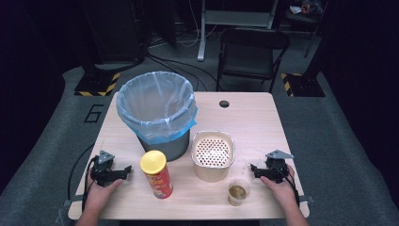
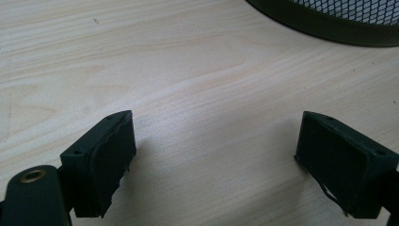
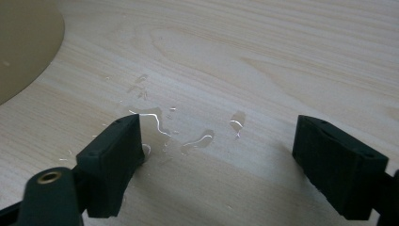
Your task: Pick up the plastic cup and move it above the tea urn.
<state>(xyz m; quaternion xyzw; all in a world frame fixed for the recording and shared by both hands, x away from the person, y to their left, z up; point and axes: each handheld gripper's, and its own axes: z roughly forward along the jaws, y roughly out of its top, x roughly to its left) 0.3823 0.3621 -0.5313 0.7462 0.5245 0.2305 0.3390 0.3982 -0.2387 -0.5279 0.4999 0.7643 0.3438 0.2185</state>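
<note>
While the bench (image 1: 263, 117) carries a lined bin (image 1: 157, 113), strainer tub (image 1: 212, 155), crisp can (image 1: 156, 174) and cup (image 1: 238, 192) within reach, left tool (image 1: 123, 171) and right tool (image 1: 254, 168) rest spread, empty; droplets (image 3: 197, 139) suggest spillage.

A large digit "6" (image 1: 93, 113) is marked on the grey floor (image 1: 51, 127), left of the table; no other text is legible.
</note>
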